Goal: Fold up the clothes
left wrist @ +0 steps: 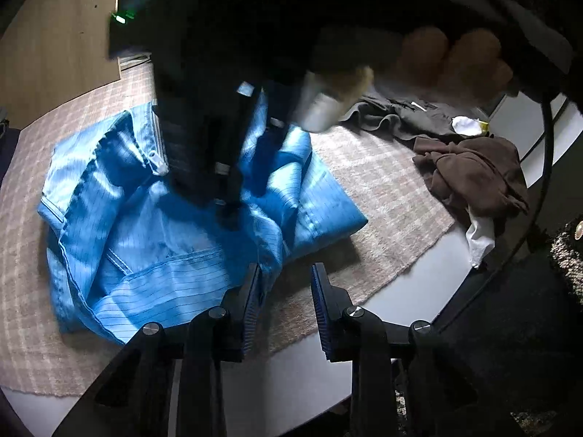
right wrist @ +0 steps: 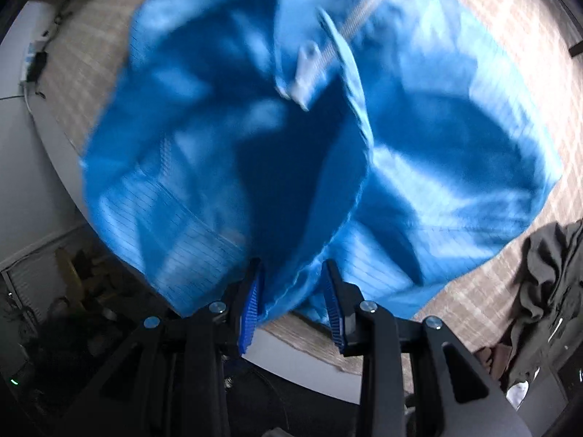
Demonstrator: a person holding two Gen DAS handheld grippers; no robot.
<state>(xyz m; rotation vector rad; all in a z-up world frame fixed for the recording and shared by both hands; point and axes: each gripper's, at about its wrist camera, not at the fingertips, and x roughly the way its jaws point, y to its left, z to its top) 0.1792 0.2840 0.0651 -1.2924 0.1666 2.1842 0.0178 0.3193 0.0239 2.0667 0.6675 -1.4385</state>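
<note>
Blue garment (left wrist: 175, 225) lying crumpled on checked mat (left wrist: 382, 189), partly folded, white zipper (right wrist: 304, 73) showing near middle. Right gripper (right wrist: 293, 302) clamped on a bunched fold of garment, fabric pinched between blue pads (right wrist: 251, 313); view motion-blurred, so exact hold point unclear. Left gripper (left wrist: 286, 309) just at garment's near edge, jaws apart, nothing pinched between them; left pad possibly brushing the hem. Brown cloth (left wrist: 473, 174) and dark cloth (left wrist: 400, 116) piled well apart at mat's far side.
</note>
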